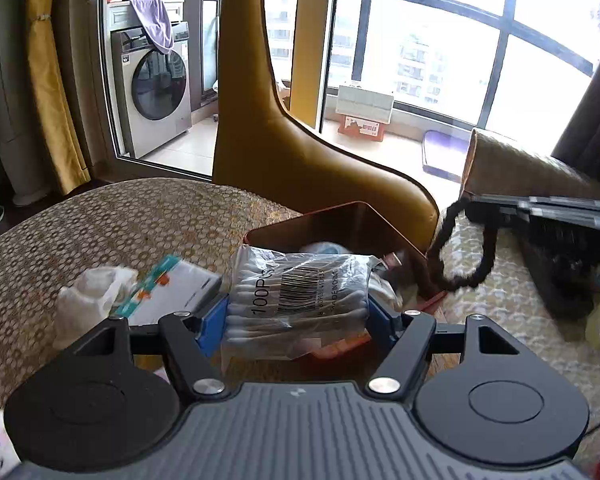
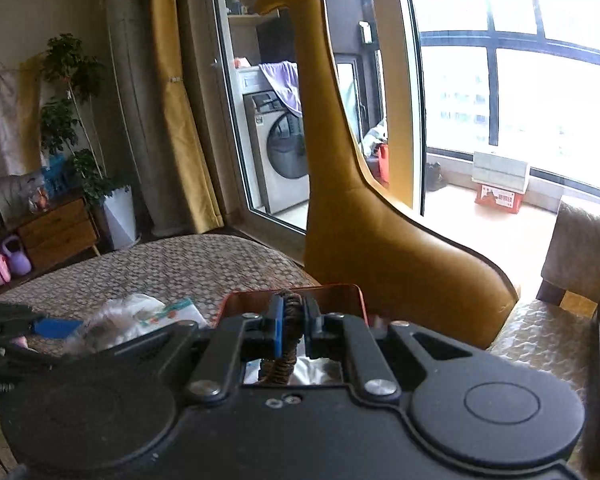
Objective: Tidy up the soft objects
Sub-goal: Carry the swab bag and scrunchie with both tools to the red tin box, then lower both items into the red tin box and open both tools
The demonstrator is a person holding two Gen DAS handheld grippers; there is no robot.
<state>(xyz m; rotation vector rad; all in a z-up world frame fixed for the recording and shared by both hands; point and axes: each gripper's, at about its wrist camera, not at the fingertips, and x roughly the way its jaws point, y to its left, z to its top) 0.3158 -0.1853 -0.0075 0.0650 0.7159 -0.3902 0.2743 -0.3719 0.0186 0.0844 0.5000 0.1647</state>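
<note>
The left gripper (image 1: pixel 296 312) holds a clear bag of cotton swabs (image 1: pixel 300 300) across its width, blue pads pressed against both sides, jaws set wide to suit the bag. Directly ahead of these jaws, partly under the bag's far end, stands the open copper-coloured box (image 1: pixel 340 220), already containing soft items. The right gripper (image 2: pixel 292 320) is clamped narrow on a dark braided cord loop (image 2: pixel 290 312); in the left wrist view the same loop (image 1: pixel 460 248) hangs just right of the box, above the patterned cushion (image 1: pixel 100 232). A white tissue pack (image 1: pixel 172 288) lies to the left of the left jaws, outside the box. The step in hand appears to be delivery of both held items into the box. Carry the bag fully over the opening before releasing, since its slack film can catch on the rim. Lower the cord into a free corner before opening the jaws, so that the loop does not drape over the wall.
</note>
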